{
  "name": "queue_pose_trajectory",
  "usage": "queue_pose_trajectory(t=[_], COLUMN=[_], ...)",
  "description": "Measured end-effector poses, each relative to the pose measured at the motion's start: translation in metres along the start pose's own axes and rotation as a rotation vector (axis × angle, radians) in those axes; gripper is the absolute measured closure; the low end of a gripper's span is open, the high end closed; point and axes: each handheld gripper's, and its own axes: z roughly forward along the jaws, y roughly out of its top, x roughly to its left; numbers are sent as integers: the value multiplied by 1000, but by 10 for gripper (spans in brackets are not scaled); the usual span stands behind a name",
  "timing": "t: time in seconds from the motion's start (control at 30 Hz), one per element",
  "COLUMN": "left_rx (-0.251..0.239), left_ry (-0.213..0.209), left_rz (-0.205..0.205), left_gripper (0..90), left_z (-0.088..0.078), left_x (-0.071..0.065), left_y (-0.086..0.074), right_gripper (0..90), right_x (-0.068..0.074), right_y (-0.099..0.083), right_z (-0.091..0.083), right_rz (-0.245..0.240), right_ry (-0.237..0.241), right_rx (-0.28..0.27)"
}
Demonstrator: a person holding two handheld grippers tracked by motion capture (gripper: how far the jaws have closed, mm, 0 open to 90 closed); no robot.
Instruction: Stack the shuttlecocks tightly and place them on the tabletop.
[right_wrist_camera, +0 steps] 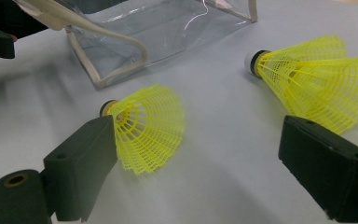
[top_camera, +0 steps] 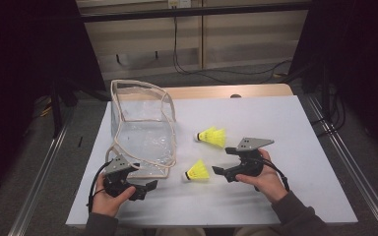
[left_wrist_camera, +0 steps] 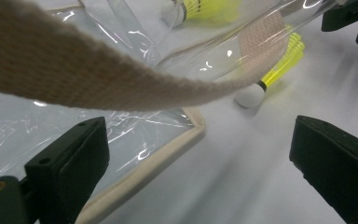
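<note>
While both yellow shuttlecocks are seen lying loose on the white surface, the work of getting them into the clear bag is judged to be barely begun. The nearer shuttlecock is found on its side just beside the bag's front corner, its white cork pointed towards the bag; the farther shuttlecock is laid a little beyond it, cork also turned bagward, and apart from the first. Nothing is seen inside the bag through its transparent walls.

The right tool is held low over the surface with its jaws spread wide and nothing clamped between them; in the right gripper view the nearer shuttlecock is framed close to one jaw, its skirt just beside that pad, though no pressing contact can be made out. The farther shuttlecock is seen towards the other jaw.

The left tool is kept at the bag's near corner, jaws likewise apart and clamped on nothing. In the left gripper view the bag's beige webbing strap is draped across in front of the jaws, with the bag's trimmed edge beneath.

Left to be done, as judged: each shuttlecock is to be grasped, lifted and dropped into the bag, whose mouth is probably to be steadied by the left tool
</note>
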Motion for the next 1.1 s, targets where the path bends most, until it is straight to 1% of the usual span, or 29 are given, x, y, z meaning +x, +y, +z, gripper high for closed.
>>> queue_pose_trajectory(t=[0.4, 0.77, 1.1], left_rx=[-1, 0, -2], left_ry=[0, 0, 0], left_rz=[1, -1, -1], left_gripper=[48, 48, 48], left_z=[0, 0, 0], left_x=[0, 0, 1], left_y=[0, 0, 0], right_gripper=[106, 102, 102], right_x=[7, 15, 18], right_y=[0, 1, 1], right_z=[5, 9, 13], right_rz=[-12, -24, -30], right_ry=[19, 49, 58], right_rx=[11, 16, 25])
